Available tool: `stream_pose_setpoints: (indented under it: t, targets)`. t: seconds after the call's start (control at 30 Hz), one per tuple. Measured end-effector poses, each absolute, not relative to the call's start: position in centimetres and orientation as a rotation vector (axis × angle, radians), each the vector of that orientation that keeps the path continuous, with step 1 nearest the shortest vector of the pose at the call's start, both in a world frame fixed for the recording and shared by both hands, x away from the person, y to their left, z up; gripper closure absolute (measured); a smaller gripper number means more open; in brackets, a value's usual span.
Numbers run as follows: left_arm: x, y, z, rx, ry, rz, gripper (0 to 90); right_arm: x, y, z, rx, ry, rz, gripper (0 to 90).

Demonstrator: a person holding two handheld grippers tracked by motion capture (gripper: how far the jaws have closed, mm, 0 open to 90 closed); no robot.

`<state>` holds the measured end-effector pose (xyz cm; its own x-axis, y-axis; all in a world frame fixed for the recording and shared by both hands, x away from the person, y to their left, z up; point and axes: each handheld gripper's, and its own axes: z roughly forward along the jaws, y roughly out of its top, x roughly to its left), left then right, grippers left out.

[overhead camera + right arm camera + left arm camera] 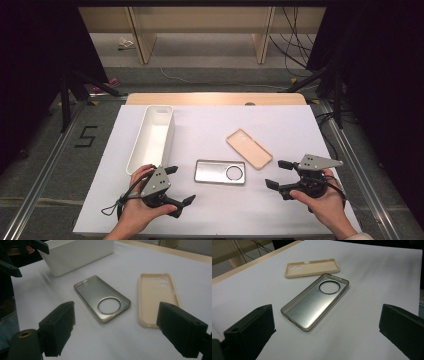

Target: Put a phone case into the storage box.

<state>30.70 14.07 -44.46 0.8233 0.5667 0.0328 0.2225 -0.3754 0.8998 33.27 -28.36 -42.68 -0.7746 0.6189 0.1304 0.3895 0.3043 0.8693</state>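
A clear grey phone case [220, 172] [315, 300] [102, 298] with a round camera ring lies flat near the table's front middle. A beige phone case [248, 148] [312, 267] [156, 298] lies hollow side up just behind and right of it. My left gripper [182, 185] [327, 332] rests at the front left, jaws wide apart and empty, pointing toward the grey case. My right gripper [279, 173] [120, 335] rests at the front right, also open and empty, facing both cases. Neither gripper touches a case.
A long white rectangular bin [151, 137] [75, 252] stands at the left of the white table sheet [210, 125], close behind the left hand. The table's wooden far edge [215, 98] shows beyond the sheet. Tripod legs and cables stand on the floor at both sides.
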Motion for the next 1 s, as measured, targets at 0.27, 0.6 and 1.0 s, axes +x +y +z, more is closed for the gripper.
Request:
stream_pose_setpoints:
  t: [0.27, 0.6, 1.0]
  targets:
    - [30.9, 14.1, -44.5, 1.959, 0.591, 0.415, 0.0, 33.3, -28.3, -42.8, 0.925, 2.337, 1.465, 16.3]
    - [30.6, 14.1, -44.4, 1.962, 0.583, 0.421, 0.0, 33.6, -22.2, -42.2, 0.752, 2.485, 1.378, 79.9]
    - [30.5, 14.3, -44.4, 1.969, 0.582, 0.425, 0.0, 37.3, -10.9, -43.8, 0.798, 2.675, 1.201, 90.0]
